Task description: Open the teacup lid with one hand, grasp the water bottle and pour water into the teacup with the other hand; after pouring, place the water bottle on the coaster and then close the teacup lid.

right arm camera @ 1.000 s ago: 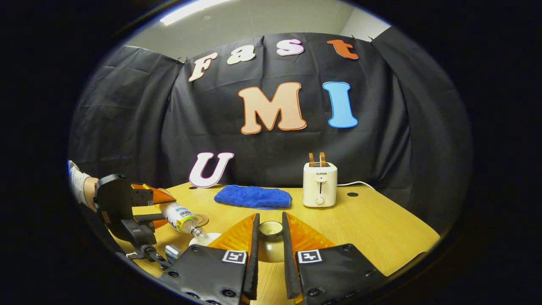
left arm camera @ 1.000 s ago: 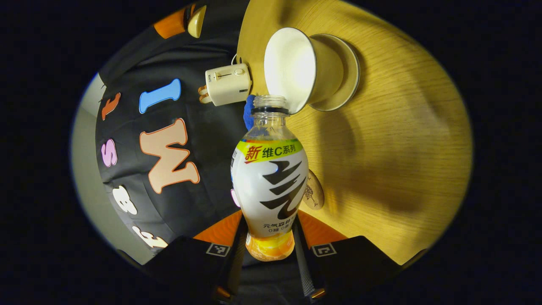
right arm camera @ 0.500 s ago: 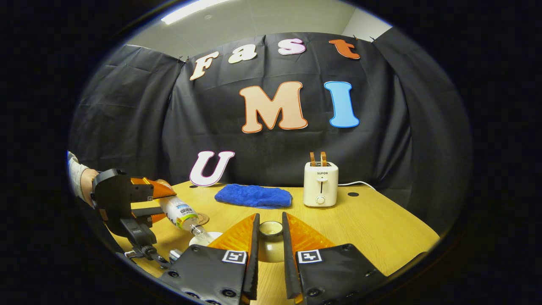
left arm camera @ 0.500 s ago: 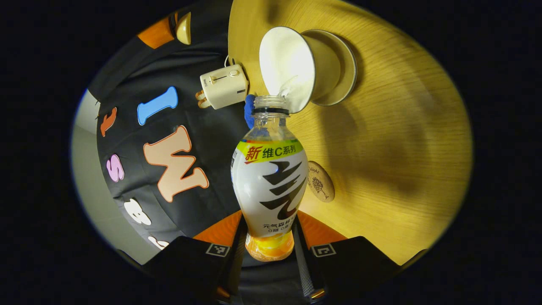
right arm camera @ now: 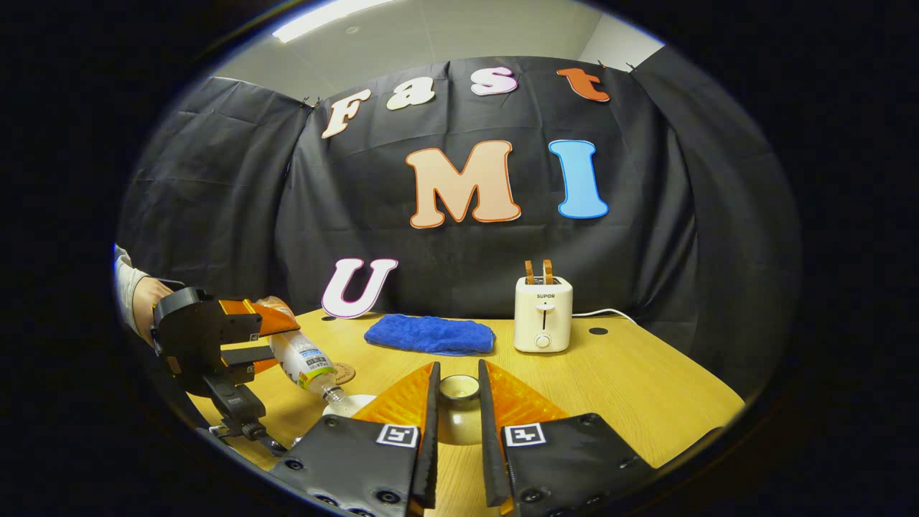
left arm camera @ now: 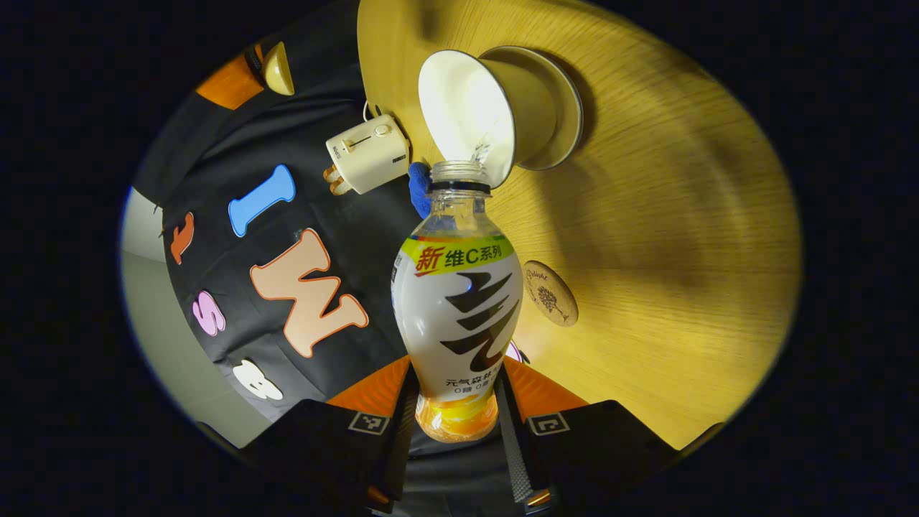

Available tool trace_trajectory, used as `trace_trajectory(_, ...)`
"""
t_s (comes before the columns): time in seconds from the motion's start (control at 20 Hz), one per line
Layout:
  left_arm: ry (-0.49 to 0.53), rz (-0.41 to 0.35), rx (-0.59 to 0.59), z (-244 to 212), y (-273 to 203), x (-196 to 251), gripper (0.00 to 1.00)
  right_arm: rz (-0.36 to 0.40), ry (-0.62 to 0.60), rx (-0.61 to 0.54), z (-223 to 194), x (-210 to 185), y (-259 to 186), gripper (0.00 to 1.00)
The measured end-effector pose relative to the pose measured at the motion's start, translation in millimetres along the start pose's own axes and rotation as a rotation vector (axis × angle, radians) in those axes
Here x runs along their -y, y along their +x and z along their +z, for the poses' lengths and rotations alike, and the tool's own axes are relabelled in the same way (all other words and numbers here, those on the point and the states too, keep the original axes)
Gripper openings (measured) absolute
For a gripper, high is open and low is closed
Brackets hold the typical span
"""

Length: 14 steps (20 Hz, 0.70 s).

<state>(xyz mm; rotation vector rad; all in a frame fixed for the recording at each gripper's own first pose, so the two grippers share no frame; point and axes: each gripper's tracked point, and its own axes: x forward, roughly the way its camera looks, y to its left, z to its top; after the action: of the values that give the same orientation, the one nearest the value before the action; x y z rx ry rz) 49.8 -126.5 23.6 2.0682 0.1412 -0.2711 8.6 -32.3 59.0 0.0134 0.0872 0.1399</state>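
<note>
Left to right across the table, right gripper view: the left gripper (right arm camera: 248,345), held by a person's hand (right arm camera: 147,301), is pinching the water bottle (right arm camera: 305,362) at its base, both fingers pressed on it. The bottle tips neck-down toward the teacup (right arm camera: 352,406), whose rim just shows behind the near finger. Just past the bottle lies the coaster (right arm camera: 343,373), still bare. Further right, a blue cloth (right arm camera: 429,334), then a toaster (right arm camera: 543,313) near the booth wall. In the foreground the right gripper (right arm camera: 458,402) pinches the teacup lid (right arm camera: 459,391) between its fingers, held off the cup.

Change over the last second, left gripper view: bottle tilt has steepened, the table (left arm camera: 682,237) has swung further round in frame, and the bottle mouth sits at the cup rim. A thin stream of water (left arm camera: 482,149) now runs into the teacup (left arm camera: 470,115); a second ago none was visible. The coaster (left arm camera: 551,293) has come clear of the bottle body.

Judgement: the pour is under way. Remaining: right the bottle, set it on the coaster, replace the lid. Risk: mouth sits at the rim edge, so a slight drift could spill onto the saucer (left arm camera: 567,108)
</note>
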Motion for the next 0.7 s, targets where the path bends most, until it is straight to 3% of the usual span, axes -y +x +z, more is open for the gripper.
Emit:
trace_trajectory(0.45, 0.088, 0.029, -0.012, 0.2, -0.1, -8.7, 0.53, -0.001, -0.008, -0.010, -3.8, 0.2, 1.8, 0.29)
trace_trajectory(0.7, 0.081, 0.028, -0.017, -0.1, 2.2, -7.7, 0.55, -0.011, -0.001, -0.016, -6.2, 4.7, 2.9, 0.29)
